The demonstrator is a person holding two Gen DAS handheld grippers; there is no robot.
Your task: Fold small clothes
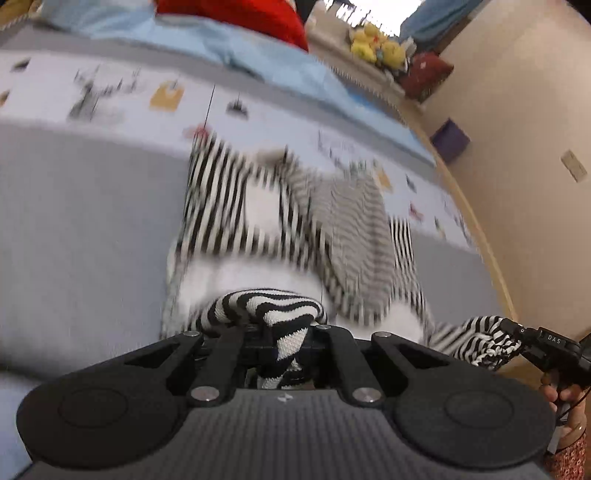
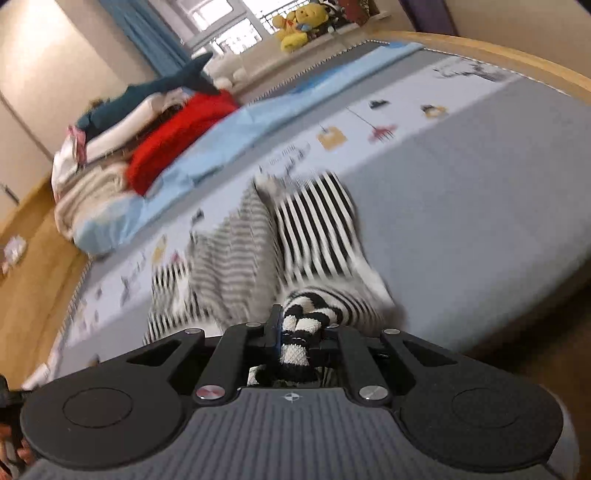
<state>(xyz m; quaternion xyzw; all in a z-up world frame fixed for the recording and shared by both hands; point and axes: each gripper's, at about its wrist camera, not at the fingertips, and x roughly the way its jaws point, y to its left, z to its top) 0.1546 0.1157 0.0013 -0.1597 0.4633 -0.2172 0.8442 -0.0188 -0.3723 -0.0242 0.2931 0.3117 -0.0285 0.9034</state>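
Here your left gripper [image 1: 286,339] and right gripper [image 2: 295,341] each clench the knitted striped garment [image 1: 295,221], which stretches lengthwise away over the bed [image 1: 74,229].

Ahead of the fingers spreads a grey bed cover [image 2: 461,206] crossed by a white band of small printed pictures [image 2: 332,140]. Beyond it lies a light blue blanket [image 2: 207,147] with a red pillow [image 2: 177,136] on top, and a dark blue shark toy [image 2: 162,88] rests on the heap behind. Far ahead, yellow plush toys [image 2: 295,26] sit by the window [image 2: 218,26]. A wooden bed frame [image 1: 476,221] edges the mattress beside a beige wall [image 1: 524,110].
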